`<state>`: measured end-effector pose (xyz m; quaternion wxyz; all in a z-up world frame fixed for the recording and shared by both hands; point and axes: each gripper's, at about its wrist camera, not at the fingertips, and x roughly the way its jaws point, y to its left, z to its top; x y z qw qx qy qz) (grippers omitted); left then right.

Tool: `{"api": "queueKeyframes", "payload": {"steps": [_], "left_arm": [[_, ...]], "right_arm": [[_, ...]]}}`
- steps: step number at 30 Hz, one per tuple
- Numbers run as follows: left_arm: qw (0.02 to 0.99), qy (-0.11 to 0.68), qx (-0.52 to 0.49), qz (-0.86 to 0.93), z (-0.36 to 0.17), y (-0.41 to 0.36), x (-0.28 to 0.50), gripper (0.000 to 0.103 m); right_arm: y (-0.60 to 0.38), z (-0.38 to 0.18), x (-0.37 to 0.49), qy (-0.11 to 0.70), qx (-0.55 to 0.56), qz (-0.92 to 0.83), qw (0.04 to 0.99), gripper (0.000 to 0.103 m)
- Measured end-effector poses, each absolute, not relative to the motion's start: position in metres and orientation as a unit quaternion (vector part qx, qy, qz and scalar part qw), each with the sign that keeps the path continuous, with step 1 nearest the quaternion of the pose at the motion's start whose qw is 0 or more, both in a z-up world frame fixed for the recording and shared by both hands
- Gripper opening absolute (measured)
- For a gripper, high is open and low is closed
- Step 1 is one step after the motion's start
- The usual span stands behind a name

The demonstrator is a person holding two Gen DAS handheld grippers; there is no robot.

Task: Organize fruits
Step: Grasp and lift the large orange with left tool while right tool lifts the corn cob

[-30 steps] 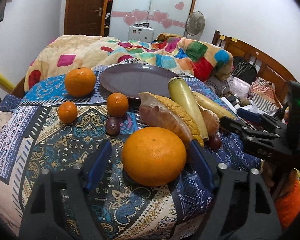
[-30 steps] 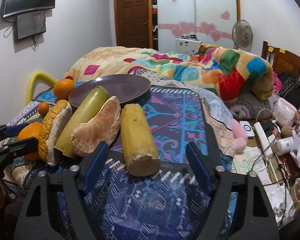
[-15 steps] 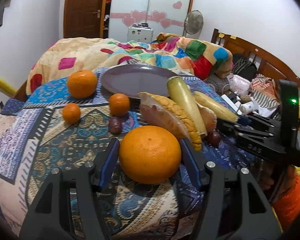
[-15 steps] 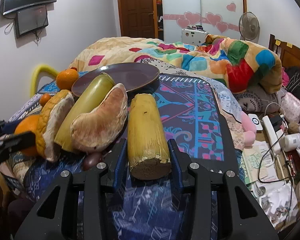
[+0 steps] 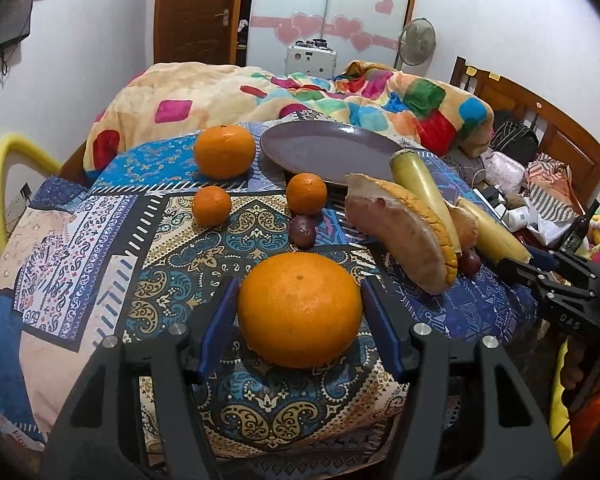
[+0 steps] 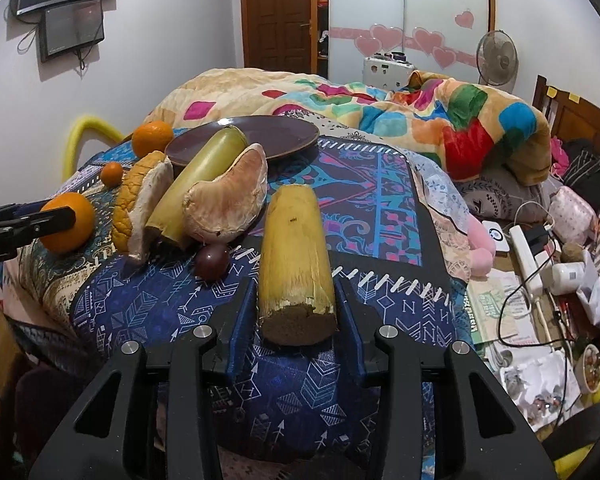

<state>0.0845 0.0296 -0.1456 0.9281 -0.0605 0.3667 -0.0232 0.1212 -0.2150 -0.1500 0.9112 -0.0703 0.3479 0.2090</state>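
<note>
My left gripper [image 5: 300,312] is shut on a large orange [image 5: 300,309] at the near edge of the patterned cloth. My right gripper [image 6: 296,312] is shut on the cut end of a yellow cane stalk [image 6: 294,256]. A purple plate [image 5: 328,152] lies at the back. Three smaller oranges [image 5: 225,151] [image 5: 211,205] [image 5: 306,193], two pomelo segments [image 5: 400,236] [image 6: 228,200], a second greenish stalk [image 6: 198,188] and two dark round fruits [image 5: 302,231] [image 6: 212,261] lie between. The right gripper also shows in the left wrist view [image 5: 556,280].
A colourful quilt [image 5: 340,96] is heaped behind the plate. A yellow tube frame [image 5: 4,176] stands at the left. Cables, a power strip [image 6: 528,252] and clutter fill the floor to the right, by a wooden bed frame [image 5: 540,128].
Both grippers closed: the left onto the large orange, the right onto the yellow stalk. Both cameras rose slightly, and the view tilted.
</note>
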Motion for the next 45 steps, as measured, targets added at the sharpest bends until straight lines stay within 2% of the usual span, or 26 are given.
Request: {"api": "queueKeyframes", "payload": {"steps": [3,21,26,36,45], "left_arm": [[0.929,0.367,-0.055,-0.021,-0.145,0.026,0.088,0.063],[0.923,0.381,-0.039,-0.029,-0.151,0.023,0.101,0.065],[0.924,0.379,-0.03,-0.03,-0.15,0.022,0.102,0.064],[0.93,0.365,-0.023,-0.026,-0.137,0.021,0.105,0.063],[0.944,0.33,-0.008,-0.024,-0.103,0.018,0.123,0.063]], "right_arm": [[-0.216,-0.149,0.126,0.348,-0.067,0.207,0.912,0.045],[-0.202,-0.156,0.159,0.37,-0.052,0.229,0.899,0.045],[-0.199,-0.159,0.162,0.374,-0.059,0.225,0.898,0.036],[-0.201,-0.155,0.161,0.371,-0.048,0.229,0.899,0.036],[-0.204,-0.123,0.159,0.325,-0.05,0.221,0.918,0.036]]}}
